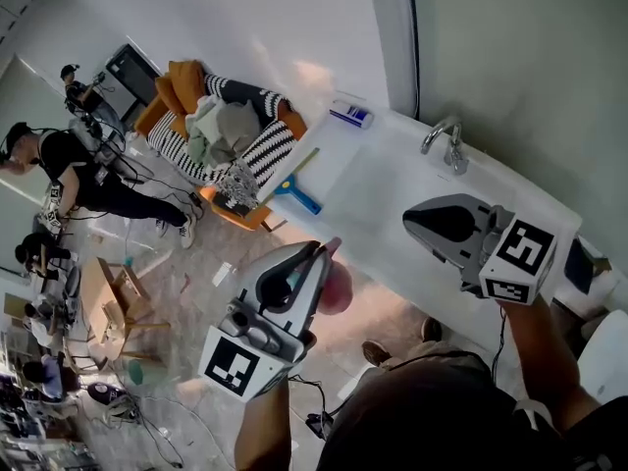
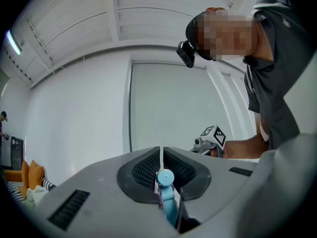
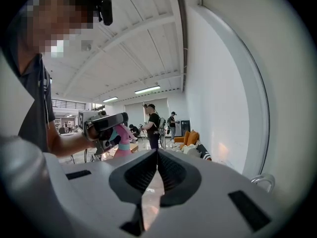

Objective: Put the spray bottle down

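Observation:
The spray bottle (image 1: 339, 288) has a pink body and a light blue trigger part (image 2: 167, 195). In the head view it hangs off the floor, just left of the white counter's (image 1: 388, 209) near edge. My left gripper (image 1: 320, 250) is shut on it, and the left gripper view shows the blue part pinched between the dark pads. My right gripper (image 1: 414, 220) is shut with nothing in it and hovers over the counter to the right. The right gripper view shows the left gripper (image 3: 101, 124) with the pink bottle (image 3: 120, 139) under it.
A faucet (image 1: 446, 145) stands at the counter's far side. A blue-handled squeegee (image 1: 297, 195) and a small blue-and-white box (image 1: 350, 114) lie at its left end. Beyond are a striped sofa (image 1: 221, 130), a wooden stool (image 1: 123, 302), floor cables and several people at the left.

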### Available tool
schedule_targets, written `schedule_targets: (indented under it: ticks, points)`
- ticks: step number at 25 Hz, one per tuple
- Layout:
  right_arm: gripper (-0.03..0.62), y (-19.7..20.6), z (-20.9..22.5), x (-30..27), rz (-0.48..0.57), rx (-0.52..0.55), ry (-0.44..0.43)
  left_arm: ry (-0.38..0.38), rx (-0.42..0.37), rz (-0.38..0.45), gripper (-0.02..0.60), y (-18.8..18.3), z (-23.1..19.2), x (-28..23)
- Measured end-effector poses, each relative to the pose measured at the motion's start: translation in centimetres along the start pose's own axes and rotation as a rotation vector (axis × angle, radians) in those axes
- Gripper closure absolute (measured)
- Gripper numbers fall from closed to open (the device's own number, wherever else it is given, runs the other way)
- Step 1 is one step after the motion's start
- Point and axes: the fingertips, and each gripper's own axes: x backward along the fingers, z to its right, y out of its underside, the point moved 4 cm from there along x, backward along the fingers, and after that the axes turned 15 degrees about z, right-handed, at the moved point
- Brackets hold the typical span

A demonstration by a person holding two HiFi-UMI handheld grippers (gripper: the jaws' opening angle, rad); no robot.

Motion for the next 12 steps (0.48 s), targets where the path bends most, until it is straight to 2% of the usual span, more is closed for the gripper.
schedule_targets:
  ticks: [8, 12]
  points:
    - [0.585, 0.1, -2.0, -3.9, -0.011, 0.024, 0.038, 0.028, 0.016, 0.038, 0.558, -0.9, -3.4, 3.0]
    - [0.585, 0.7, -1.6, -5.1, -0.029, 0.022, 0.038, 0.022, 0.030, 0.048, 0.559, -0.5, -4.8, 3.2]
